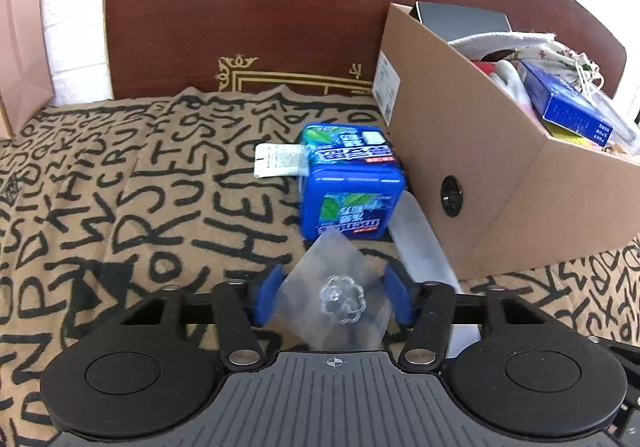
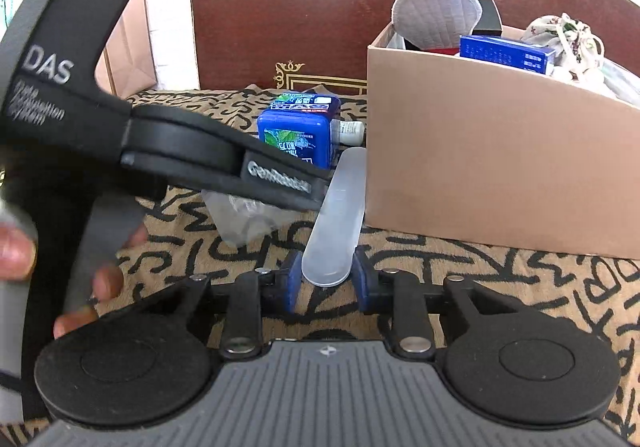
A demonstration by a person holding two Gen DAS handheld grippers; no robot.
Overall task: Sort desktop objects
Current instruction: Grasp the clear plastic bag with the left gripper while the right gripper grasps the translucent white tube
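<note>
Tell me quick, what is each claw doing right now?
Left gripper: closed on the clear plastic packet.
Right gripper: closed on the frosted plastic case.

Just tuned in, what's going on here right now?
A person is sorting clutter on a patterned cloth with two handheld grippers. The left gripper has closed on a small clear plastic bag. The right gripper is shut on the near end of a frosted plastic case. A blue container lies beside the cardboard box, which already holds several items.
</note>
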